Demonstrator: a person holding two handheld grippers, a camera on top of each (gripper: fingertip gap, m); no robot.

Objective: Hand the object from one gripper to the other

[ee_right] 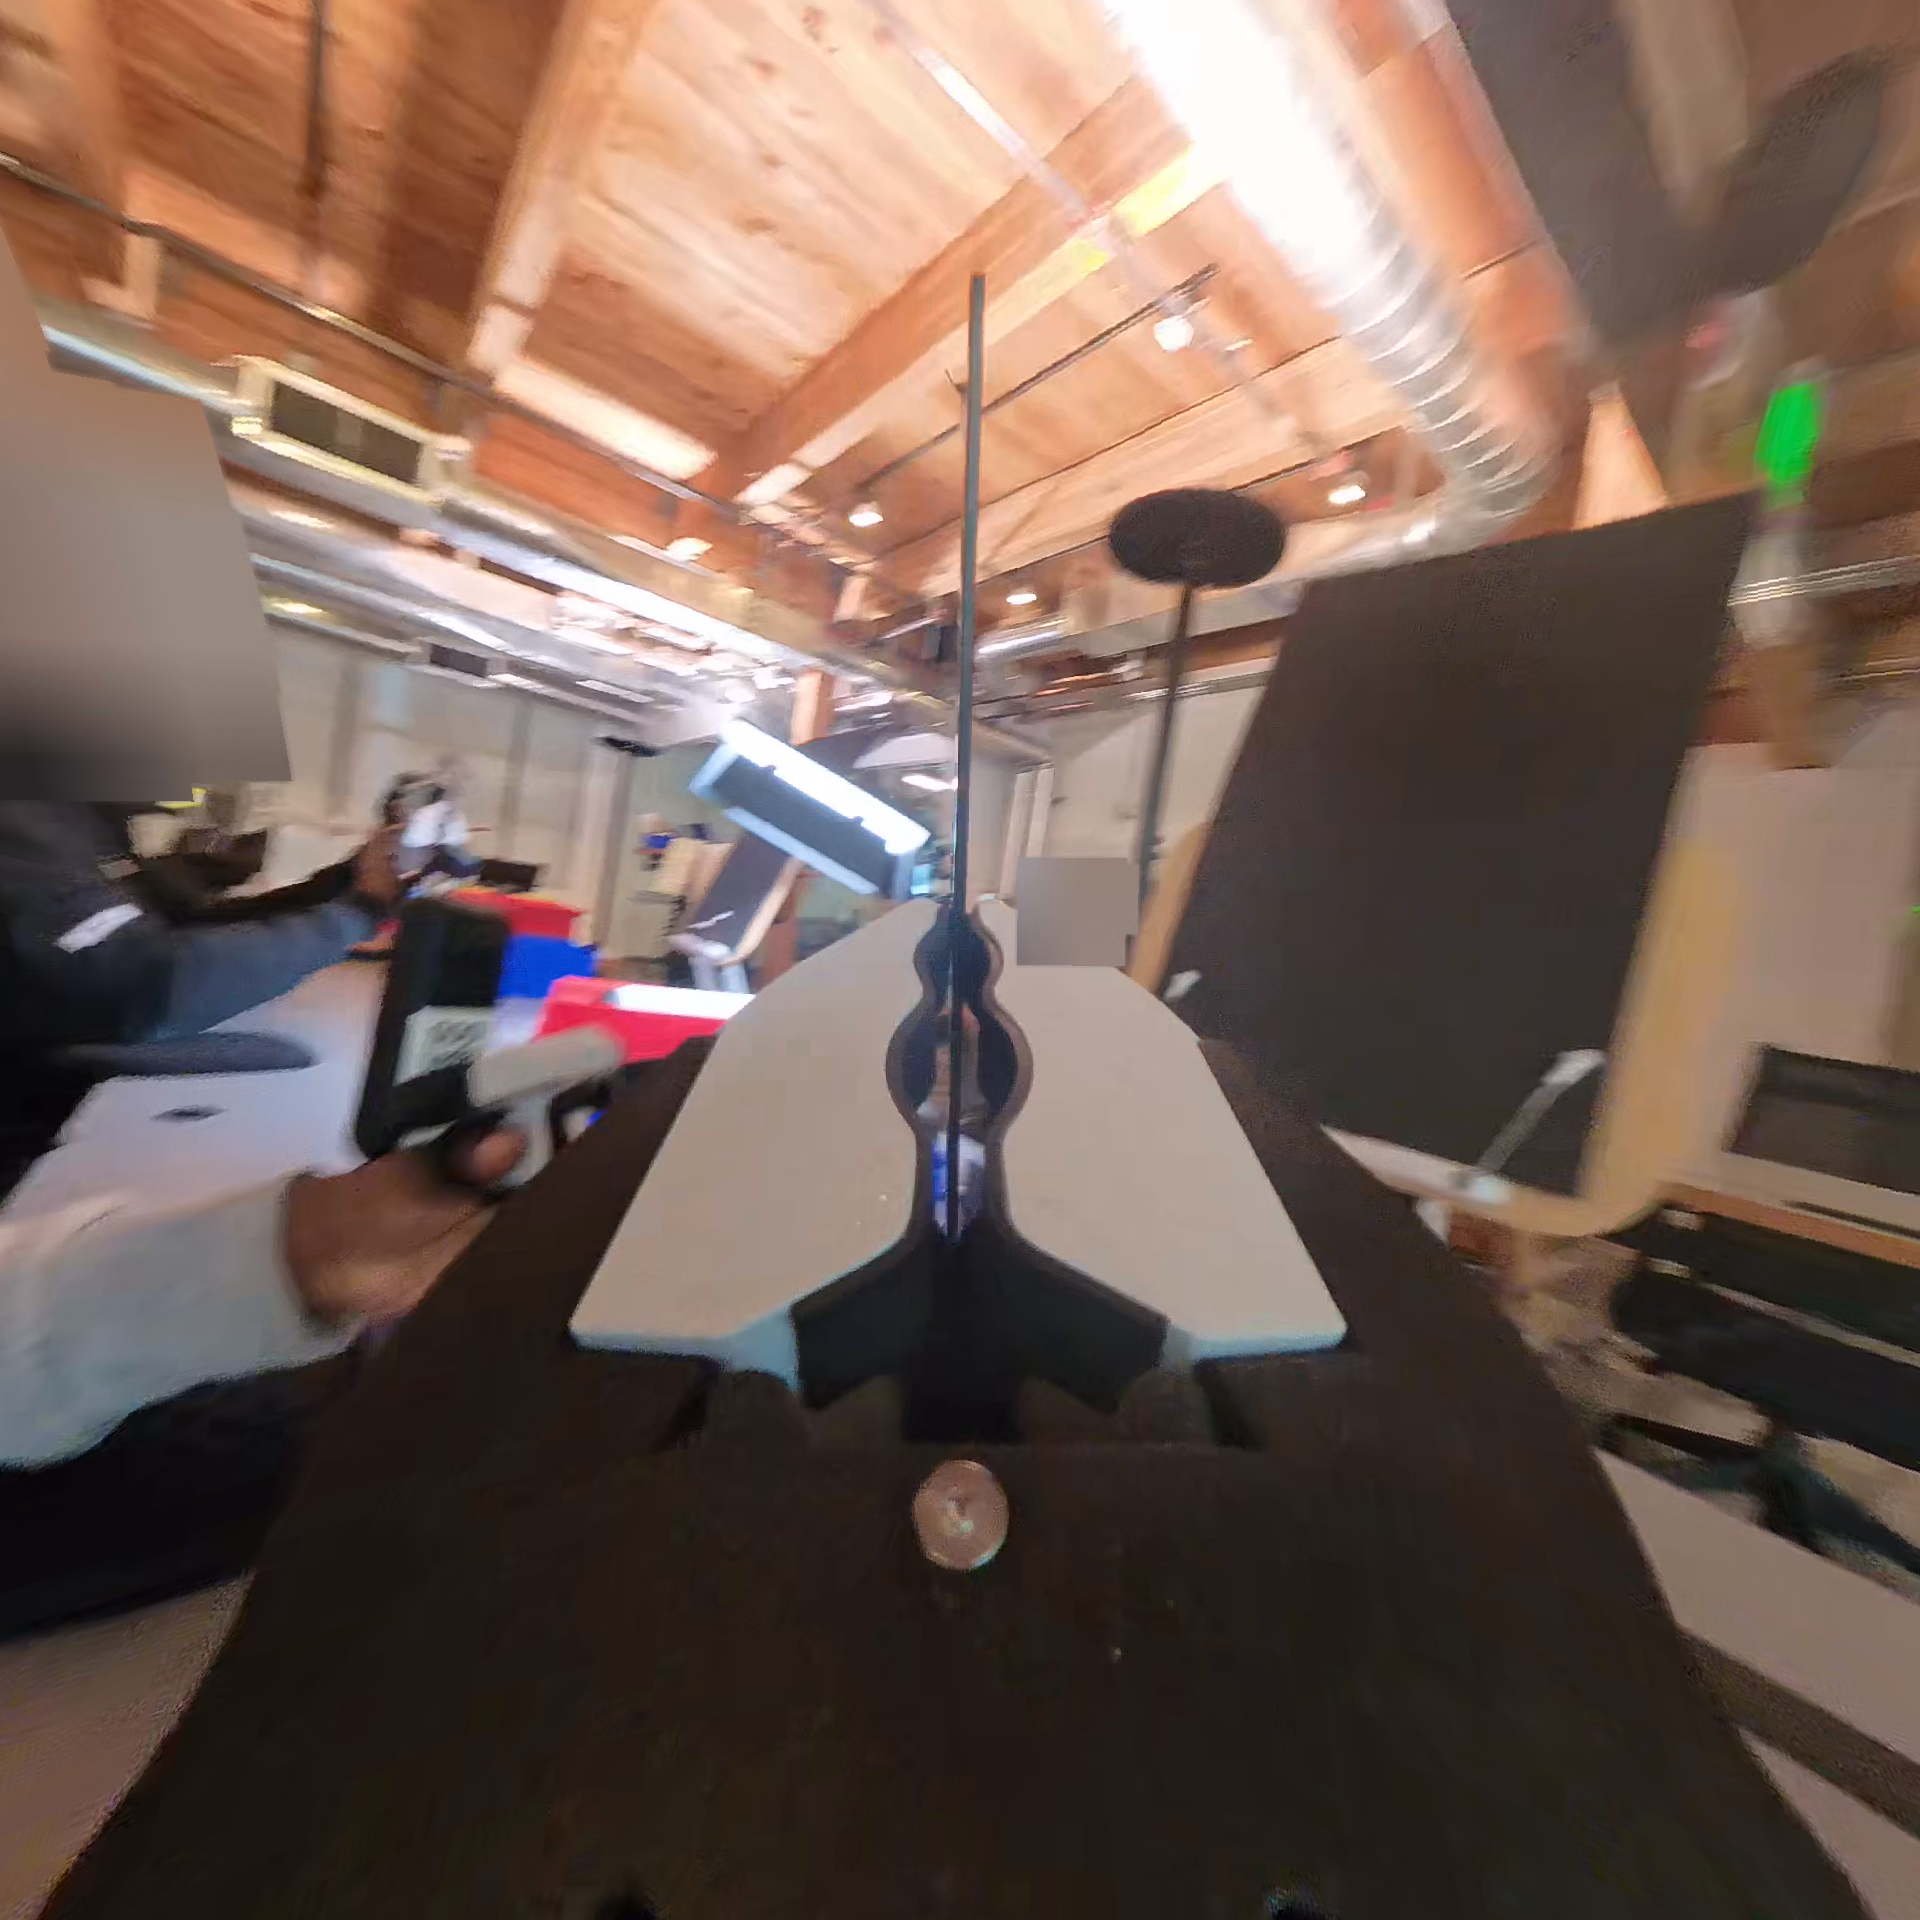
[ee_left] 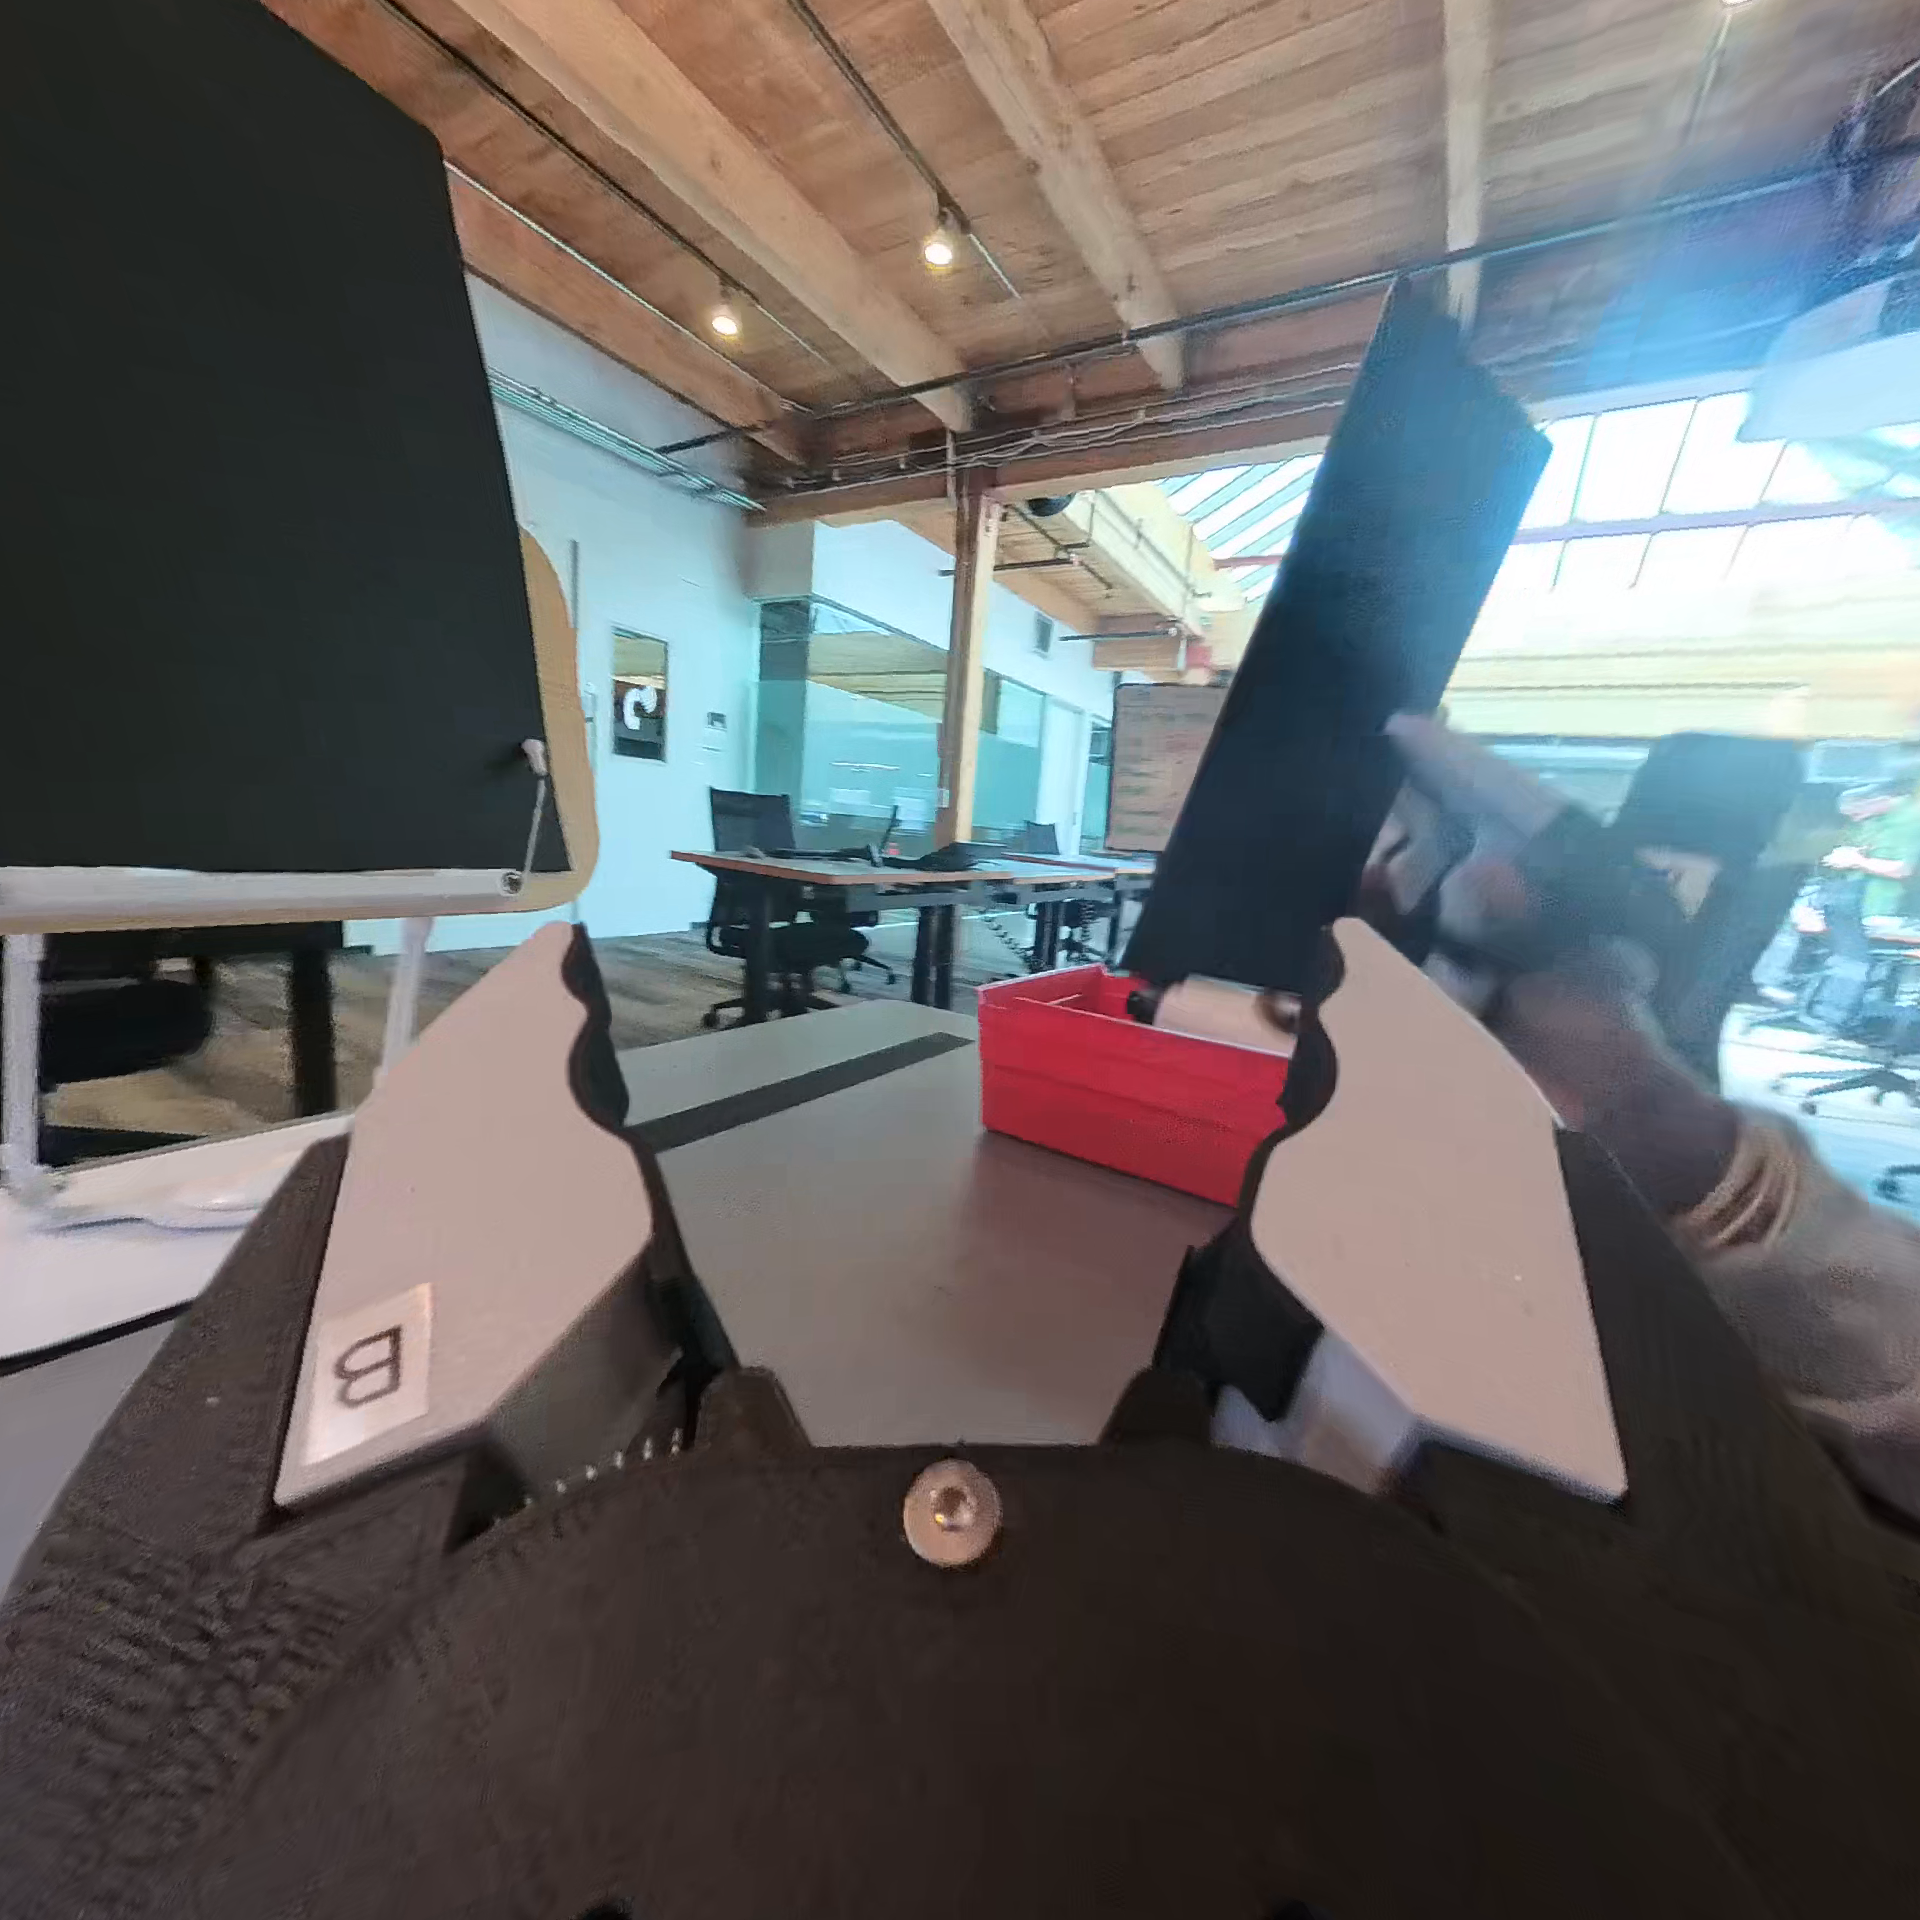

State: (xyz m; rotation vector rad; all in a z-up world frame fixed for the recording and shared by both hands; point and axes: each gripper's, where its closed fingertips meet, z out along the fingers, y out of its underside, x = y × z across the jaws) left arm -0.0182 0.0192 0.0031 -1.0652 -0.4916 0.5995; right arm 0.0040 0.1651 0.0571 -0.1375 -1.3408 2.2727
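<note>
The right tool (ee_right: 961, 920) is pinching a thin black plate (ee_right: 971, 623) between pressed-together fingers; in its own view the plate is showing edge-on, rising straight up from the fingertips. In the left wrist view the same plate (ee_left: 1340, 686) is appearing as a long dark rectangle, tilted and standing up above a red bin (ee_left: 1122, 1091), with the right tool (ee_left: 1455, 821) gripping its lower half from the right, blurred with motion. The left tool (ee_left: 956, 1039) is spread wide and holding nothing, its fingers flanking bare table (ee_left: 883, 1247) just in front of the red bin. The plate is sitting above and to the right of the left tool's gap, not yet between its fingers.

The handover looks to be in the approach step: giver loaded, receiver waiting open. Next, the left tool likely needs lifting and turning toward the plate's free upper part, aligning its gap with the thin edge, then closing before the right tool lets go.
</note>
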